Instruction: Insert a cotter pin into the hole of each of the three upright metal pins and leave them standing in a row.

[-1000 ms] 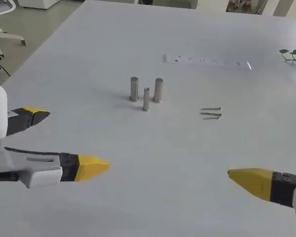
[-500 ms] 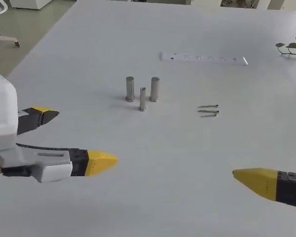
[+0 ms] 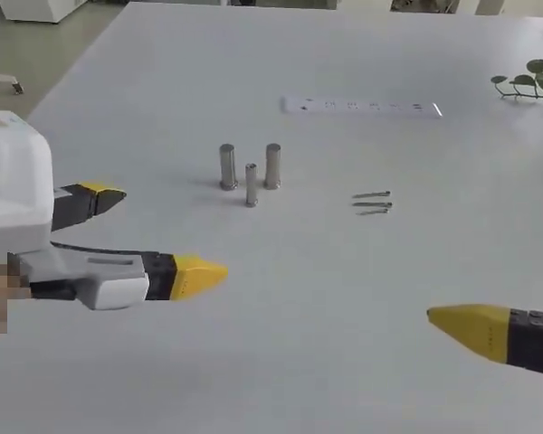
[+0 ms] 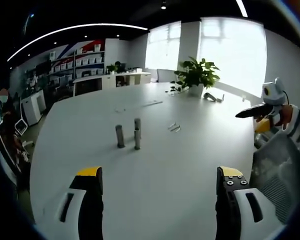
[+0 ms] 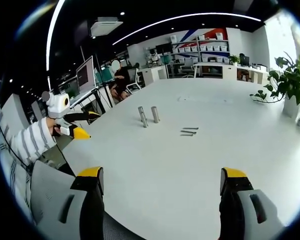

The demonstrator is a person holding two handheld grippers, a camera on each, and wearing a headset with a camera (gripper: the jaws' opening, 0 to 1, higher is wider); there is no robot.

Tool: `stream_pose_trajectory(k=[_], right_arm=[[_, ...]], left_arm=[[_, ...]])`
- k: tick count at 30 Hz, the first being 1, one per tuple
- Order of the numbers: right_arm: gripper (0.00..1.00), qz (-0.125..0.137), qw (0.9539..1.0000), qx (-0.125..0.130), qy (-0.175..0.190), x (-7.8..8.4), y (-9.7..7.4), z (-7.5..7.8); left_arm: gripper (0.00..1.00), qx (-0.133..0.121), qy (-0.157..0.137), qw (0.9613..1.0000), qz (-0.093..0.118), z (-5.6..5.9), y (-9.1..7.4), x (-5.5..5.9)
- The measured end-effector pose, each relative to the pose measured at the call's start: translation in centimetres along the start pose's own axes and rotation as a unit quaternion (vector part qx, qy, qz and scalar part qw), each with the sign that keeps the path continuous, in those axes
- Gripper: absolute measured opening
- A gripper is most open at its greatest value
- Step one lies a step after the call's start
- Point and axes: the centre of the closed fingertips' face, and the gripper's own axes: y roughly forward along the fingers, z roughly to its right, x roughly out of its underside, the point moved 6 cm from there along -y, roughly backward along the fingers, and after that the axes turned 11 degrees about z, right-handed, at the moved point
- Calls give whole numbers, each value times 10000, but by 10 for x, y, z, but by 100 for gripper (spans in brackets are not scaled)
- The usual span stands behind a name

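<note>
Well, the three cotter pins [image 3: 372, 202] lie flat, side by side on the surface [image 3: 308, 362], just right of the three metal pins [image 3: 251, 183], which stand upright in a loose cluster. We judge the cotter pins to be light, thin, stiff wire that is apt to skid, best pinched near the head end. The metal pins could tip, so we would steady one low down. Left tongs [image 3: 169, 231] and right tongs [image 5: 161, 175] are spread wide and empty, well short of both groups.

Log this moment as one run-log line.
left gripper: open, empty | right gripper: open, empty | metal pins: three upright, grouped | cotter pins: three lying loose, none inserted
</note>
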Motion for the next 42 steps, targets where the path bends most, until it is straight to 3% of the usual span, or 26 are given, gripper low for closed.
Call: stream_pose_trajectory(k=[11, 20, 35, 42], right_arm=[[95, -22, 10000, 60, 17, 1, -5, 4], [94, -13, 9998, 180, 76, 3, -10, 9], [94, -53, 9994, 313, 114, 7, -18, 14], [94, -95, 9992, 342, 173, 9, -20, 14]], left_arm=[[91, 81, 219, 9997, -96, -11, 16, -9], [85, 167, 217, 9996, -36, -22, 29, -15], [72, 301, 220, 9993, 100, -29, 62, -22], [69, 401, 262, 9988, 67, -30, 74, -23]])
